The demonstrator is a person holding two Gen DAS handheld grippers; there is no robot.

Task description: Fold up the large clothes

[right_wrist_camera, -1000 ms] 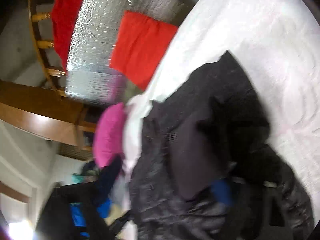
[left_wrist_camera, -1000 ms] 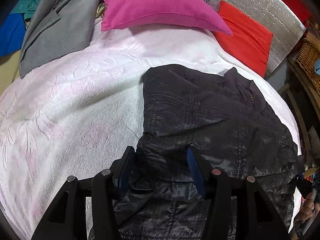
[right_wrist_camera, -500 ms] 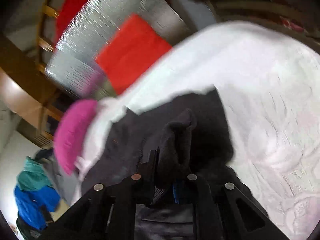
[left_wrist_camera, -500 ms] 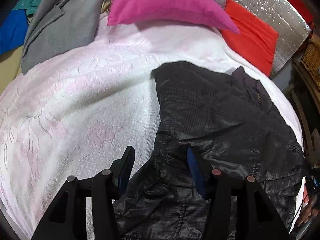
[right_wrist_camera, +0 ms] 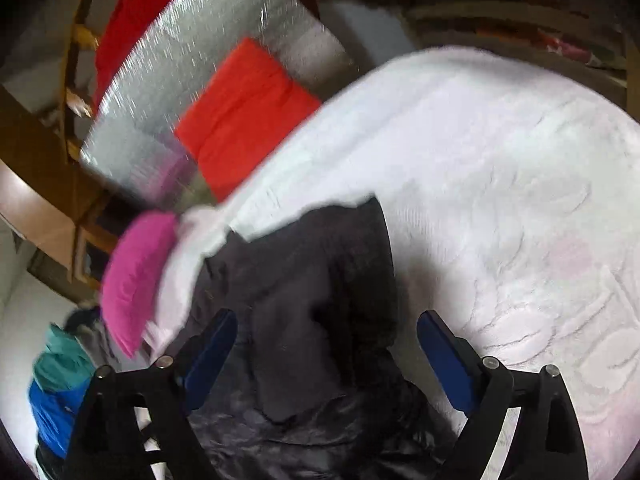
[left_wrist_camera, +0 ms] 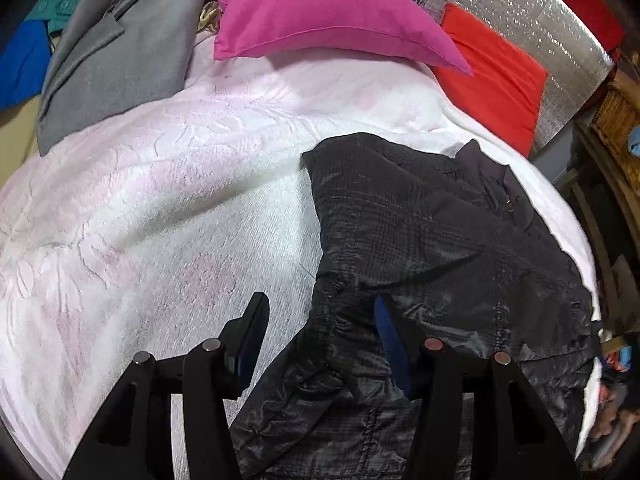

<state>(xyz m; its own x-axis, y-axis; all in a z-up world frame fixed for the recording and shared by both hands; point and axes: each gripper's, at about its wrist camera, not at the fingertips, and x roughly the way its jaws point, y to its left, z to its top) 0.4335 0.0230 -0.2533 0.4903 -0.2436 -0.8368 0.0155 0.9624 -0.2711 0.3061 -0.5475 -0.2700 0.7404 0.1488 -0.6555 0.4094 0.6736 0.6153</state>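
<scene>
Shiny quilted black jacket on your fluffy embossed white bed, collar far-right, hem near, your left tool apart, your right tool just sprung apart, fabric loose between.

A jacket lies on the bedspread, pillows behind it at the head.

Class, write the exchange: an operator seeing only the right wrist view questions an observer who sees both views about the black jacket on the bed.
Operator: Where is the left tool?
Observer: The left tool stands open at the black jacket's near edge, one side over the jacket, the other over the white blanket.
Operator: Any other clothes on the bed?
Observer: A gray garment lies beside the pink pillow at the bed's head.
</scene>
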